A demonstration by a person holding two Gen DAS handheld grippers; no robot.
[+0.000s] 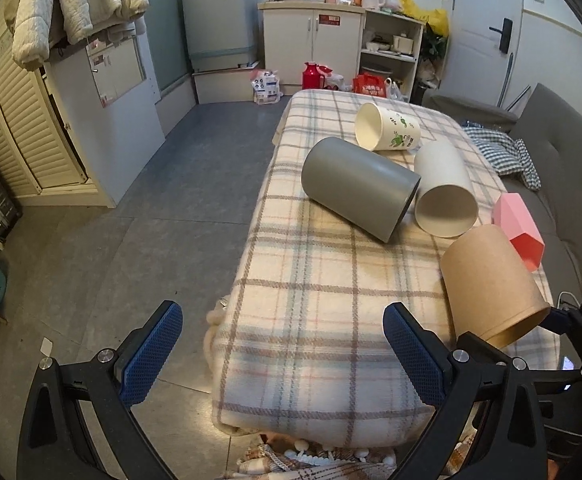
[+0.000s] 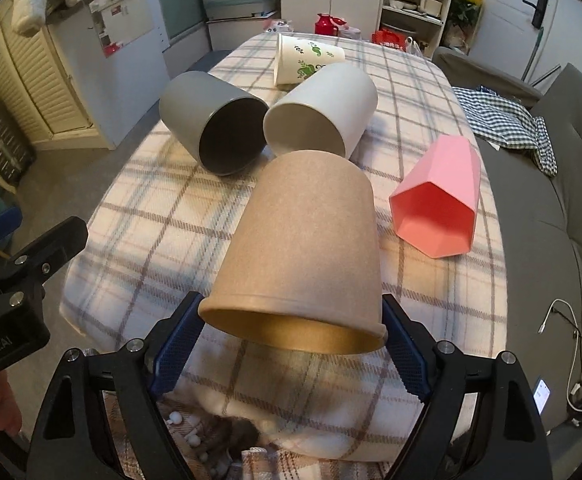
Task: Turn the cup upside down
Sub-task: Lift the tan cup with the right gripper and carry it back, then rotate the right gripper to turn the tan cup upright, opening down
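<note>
**A:** Where does the right gripper (image 2: 291,344) stand?

**B:** Clamped on the brown paper cup (image 2: 303,256), one blue pad at each side of the rim. The cup is tilted, base pointing away over the plaid blanket (image 2: 163,216), open mouth toward the camera and slightly down. It looks lifted clear of the cloth, though I cannot confirm that from either view.

**A:** And the left gripper (image 1: 283,348)?

**B:** Spread wide, nothing between the pads. It hangs over the near left corner of the blanket, with the floor below its left finger (the brown cup shows at its right edge).

**A:** Other items?

**B:** Four, all lying on their sides. Grey cup (image 2: 215,128) and white cup (image 2: 323,108) just beside each other, mouths toward us; a printed paper cup (image 2: 307,60) behind them, touching or nearly touching the white one; a pink faceted cup (image 2: 439,208) to the right, apart from the rest.
</note>
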